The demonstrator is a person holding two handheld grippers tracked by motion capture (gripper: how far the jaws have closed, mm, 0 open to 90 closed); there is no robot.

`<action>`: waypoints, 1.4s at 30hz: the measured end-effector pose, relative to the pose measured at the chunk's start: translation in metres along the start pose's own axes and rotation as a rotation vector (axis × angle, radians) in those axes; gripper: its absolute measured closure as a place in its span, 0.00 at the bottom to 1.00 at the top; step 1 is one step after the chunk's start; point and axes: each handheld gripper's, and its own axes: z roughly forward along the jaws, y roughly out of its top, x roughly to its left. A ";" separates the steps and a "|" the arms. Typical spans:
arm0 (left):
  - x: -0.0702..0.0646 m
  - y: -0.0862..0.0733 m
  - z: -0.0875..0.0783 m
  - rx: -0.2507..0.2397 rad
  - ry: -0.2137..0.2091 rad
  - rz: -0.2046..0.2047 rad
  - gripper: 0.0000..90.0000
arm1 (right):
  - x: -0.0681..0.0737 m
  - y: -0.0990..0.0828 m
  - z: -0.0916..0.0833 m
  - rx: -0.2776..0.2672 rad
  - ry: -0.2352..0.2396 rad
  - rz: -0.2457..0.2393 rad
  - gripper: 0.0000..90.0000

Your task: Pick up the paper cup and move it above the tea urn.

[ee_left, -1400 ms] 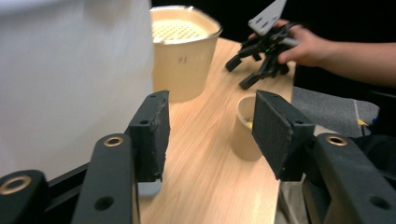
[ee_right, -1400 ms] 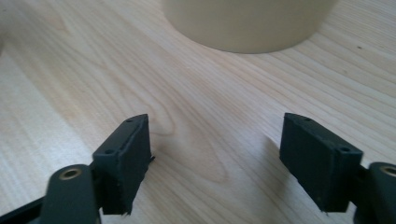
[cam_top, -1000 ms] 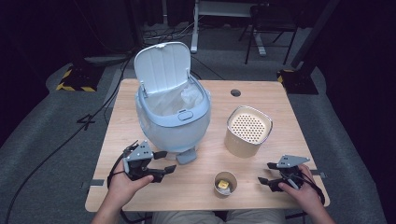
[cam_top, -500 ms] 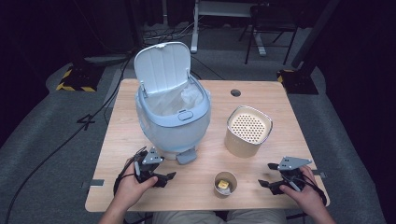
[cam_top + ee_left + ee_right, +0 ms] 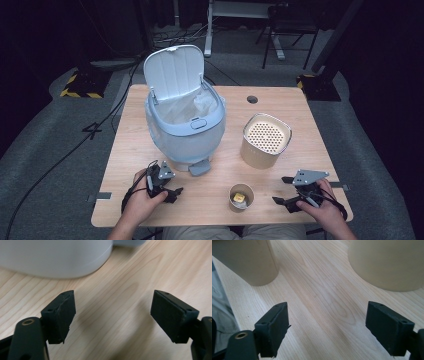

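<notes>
A light blue pedal bin [image 5: 186, 131] stands at the table's left middle, lid up, white liner inside. Its rounded base [image 5: 55, 257] is close ahead in the left gripper view. My left gripper [image 5: 173, 185] rests low on the wood just in front of the bin; its jaws have just been opening and stand open [image 5: 113, 315] over bare wood. My right gripper [image 5: 280, 190] lies at the near right, pointing left. Its jaws have also just been opening and are open [image 5: 327, 325] with nothing between them.
A beige canister with a perforated top [image 5: 266, 141] [image 5: 387, 262] stands right of the bin. A small paper cup [image 5: 241, 198] [image 5: 244, 260] holding something yellow sits near the front edge between the hands. The bin's pedal [image 5: 199, 168] juts toward me. The wooden table [image 5: 300, 115] has a cable hole at the back.
My left gripper has sunk toward the table in front of the bin. Both grippers' jaws stand wider apart than before. The right hand has stayed in place.
</notes>
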 end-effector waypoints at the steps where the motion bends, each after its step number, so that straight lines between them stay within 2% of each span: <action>1: 0.001 -0.001 0.000 -0.002 -0.009 -0.008 0.21 | 0.001 0.001 0.000 -0.006 0.003 0.000 0.21; 2: 0.001 -0.001 0.000 -0.002 -0.009 -0.008 0.20 | 0.001 0.001 0.000 -0.006 0.003 0.000 0.21; 3: 0.004 -0.003 0.001 -0.012 -0.025 -0.029 0.20 | 0.003 0.002 0.001 -0.021 0.020 0.003 0.19; 4: 0.005 -0.004 0.002 -0.022 -0.025 -0.045 0.20 | 0.004 0.003 0.001 -0.025 0.029 0.003 0.19; 5: 0.005 -0.004 0.002 -0.022 -0.025 -0.045 0.19 | 0.004 0.003 0.001 -0.025 0.029 0.003 0.19; 6: 0.006 -0.006 0.005 -0.054 -0.027 -0.058 0.17 | 0.007 0.006 0.002 -0.046 0.061 0.010 0.17; 9: 0.006 -0.009 0.009 -0.097 -0.025 -0.062 0.14 | 0.013 0.012 0.002 -0.058 0.076 0.009 0.17; 10: 0.006 -0.009 0.009 -0.097 -0.025 -0.062 0.14 | 0.013 0.012 0.002 -0.058 0.076 0.009 0.17; 11: 0.005 -0.009 0.009 -0.097 -0.019 -0.064 0.13 | 0.022 0.018 0.004 -0.086 0.085 0.013 0.18; 12: 0.005 -0.009 0.009 -0.097 -0.019 -0.064 0.13 | 0.022 0.018 0.004 -0.086 0.085 0.013 0.18; 13: 0.005 -0.009 0.009 -0.097 -0.019 -0.064 0.13 | 0.026 0.020 0.005 -0.092 0.100 0.004 0.17; 14: 0.005 -0.009 0.009 -0.097 -0.019 -0.064 0.13 | 0.035 0.023 0.010 -0.086 0.129 -0.025 0.18; 18: 0.005 -0.009 0.009 -0.097 -0.019 -0.064 0.13 | 0.048 0.030 0.023 -0.051 0.160 -0.095 0.18; 23: 0.005 -0.009 0.009 -0.097 -0.019 -0.064 0.13 | 0.061 0.035 0.037 -0.055 0.174 -0.119 0.18; 27: 0.005 -0.009 0.009 -0.097 -0.019 -0.064 0.13 | 0.071 0.036 0.049 -0.078 0.169 -0.123 0.18; 31: 0.005 -0.009 0.009 -0.097 -0.021 -0.064 0.13 | 0.075 0.036 0.059 -0.115 0.147 -0.119 0.18; 35: 0.005 -0.009 0.009 -0.098 -0.021 -0.064 0.13 | 0.079 0.037 0.067 -0.142 0.154 -0.106 0.19; 38: 0.005 -0.009 0.009 -0.098 -0.021 -0.064 0.13 | 0.080 0.037 0.071 -0.160 0.160 -0.097 0.23; 40: 0.005 -0.009 0.009 -0.098 -0.021 -0.064 0.13 | 0.079 0.037 0.072 -0.160 0.156 -0.093 0.29; 42: 0.005 -0.009 0.009 -0.098 -0.021 -0.064 0.13 | 0.078 0.037 0.072 -0.162 0.159 -0.086 0.30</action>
